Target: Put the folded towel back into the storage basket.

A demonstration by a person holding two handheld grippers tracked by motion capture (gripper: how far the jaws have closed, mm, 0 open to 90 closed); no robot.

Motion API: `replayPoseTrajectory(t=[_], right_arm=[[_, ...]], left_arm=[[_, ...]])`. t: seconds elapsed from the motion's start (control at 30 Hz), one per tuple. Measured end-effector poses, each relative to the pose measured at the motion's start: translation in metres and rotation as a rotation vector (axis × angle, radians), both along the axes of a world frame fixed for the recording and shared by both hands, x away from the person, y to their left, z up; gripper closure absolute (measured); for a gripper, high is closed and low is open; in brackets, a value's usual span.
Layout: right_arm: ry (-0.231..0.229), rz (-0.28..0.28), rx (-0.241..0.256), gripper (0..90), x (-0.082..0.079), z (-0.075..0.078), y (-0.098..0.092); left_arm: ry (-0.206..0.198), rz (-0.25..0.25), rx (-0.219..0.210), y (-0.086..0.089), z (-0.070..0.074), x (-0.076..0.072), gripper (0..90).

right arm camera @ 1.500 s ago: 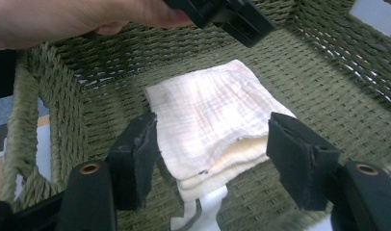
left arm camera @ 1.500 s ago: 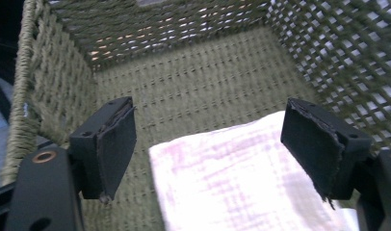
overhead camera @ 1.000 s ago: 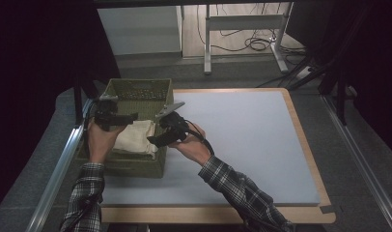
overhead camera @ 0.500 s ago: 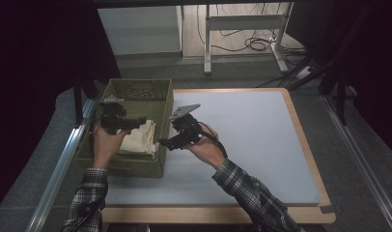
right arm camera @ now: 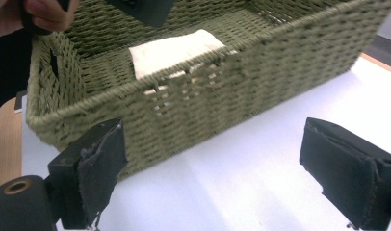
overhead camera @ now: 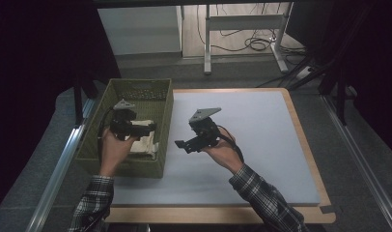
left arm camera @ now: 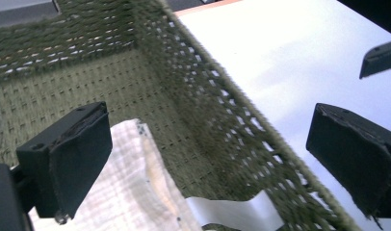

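While both tools gape, cloth (right arm camera: 174,50) fills basket (right arm camera: 208,101), unlabelled.

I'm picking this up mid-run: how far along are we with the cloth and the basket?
Done, it seems: the folded cloth lies inside the green woven basket. In hand: nothing; the left gripper hangs open over the cloth, and the right gripper is open above the white mat, beside the basket. Left: probably just drawing both grippers clear.

Grey floor (overhead camera: 49,159), white table legs (overhead camera: 207,43) beyond, cables (overhead camera: 252,44) (possibly power leads), dark surroundings
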State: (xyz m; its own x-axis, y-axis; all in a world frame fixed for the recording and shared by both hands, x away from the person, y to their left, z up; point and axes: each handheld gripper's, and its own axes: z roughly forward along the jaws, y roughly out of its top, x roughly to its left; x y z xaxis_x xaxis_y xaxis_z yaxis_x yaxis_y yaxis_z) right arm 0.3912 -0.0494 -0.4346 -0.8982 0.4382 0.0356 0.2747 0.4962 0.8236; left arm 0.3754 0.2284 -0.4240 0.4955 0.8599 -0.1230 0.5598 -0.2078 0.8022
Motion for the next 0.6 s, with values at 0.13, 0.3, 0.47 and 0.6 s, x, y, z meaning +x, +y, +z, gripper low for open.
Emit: replayPoseTrajectory(t=[0.13,0.3,0.47,0.6], right_arm=[[0.003,-0.014,0.005,8.1,-0.003,0.000,-0.014],[0.006,-0.033,0.010,7.4,-0.006,-0.002,-0.031],[0.011,-0.052,0.008,7.1,-0.008,-0.005,-0.047],[0.016,-0.072,0.011,7.0,-0.009,-0.007,-0.061]], left_arm=[[-0.012,-0.018,0.024,-0.011,0.002,-0.006,1.6],[-0.031,-0.041,0.048,-0.024,0.003,-0.012,1.1],[-0.036,-0.073,0.036,-0.038,0.002,-0.016,1.0],[-0.039,-0.087,0.051,-0.050,0.000,-0.017,0.8]])
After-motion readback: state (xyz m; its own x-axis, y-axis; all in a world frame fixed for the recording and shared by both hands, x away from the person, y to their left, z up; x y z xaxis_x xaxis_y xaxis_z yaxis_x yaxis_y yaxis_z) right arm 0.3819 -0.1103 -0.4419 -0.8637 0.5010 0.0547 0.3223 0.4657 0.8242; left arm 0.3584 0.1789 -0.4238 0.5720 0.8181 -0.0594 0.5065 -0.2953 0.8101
